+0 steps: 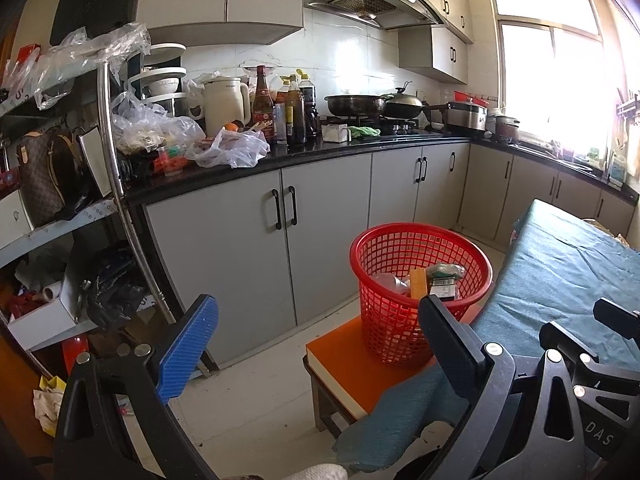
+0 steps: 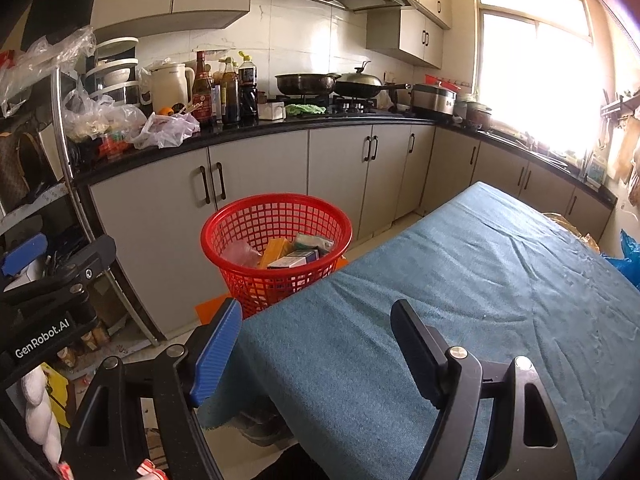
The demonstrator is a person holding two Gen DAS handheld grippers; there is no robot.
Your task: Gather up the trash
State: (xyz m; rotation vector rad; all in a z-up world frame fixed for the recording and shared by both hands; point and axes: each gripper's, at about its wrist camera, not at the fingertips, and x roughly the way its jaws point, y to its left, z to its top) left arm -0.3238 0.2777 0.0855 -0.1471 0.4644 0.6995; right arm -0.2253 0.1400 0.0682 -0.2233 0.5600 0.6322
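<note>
A red mesh basket (image 1: pixel 420 288) stands on an orange stool (image 1: pixel 344 356) beside a table with a teal cloth (image 1: pixel 568 276). It holds trash: small boxes, an orange carton and clear plastic (image 1: pixel 432 280). The basket also shows in the right wrist view (image 2: pixel 276 248), left of the cloth (image 2: pixel 460 312). My left gripper (image 1: pixel 316 344) is open and empty, near the stool and short of the basket. My right gripper (image 2: pixel 320 344) is open and empty above the cloth's near left edge. The left gripper shows at the left edge of the right wrist view (image 2: pixel 52 280).
A black counter (image 1: pixel 328 152) with grey cabinets (image 1: pixel 256 248) runs behind, crowded with bottles, a kettle, plastic bags and pans. A metal shelf rack (image 1: pixel 116 168) with bags stands at the left. A yellow scrap and crumpled paper (image 1: pixel 48 396) lie on the floor at the left.
</note>
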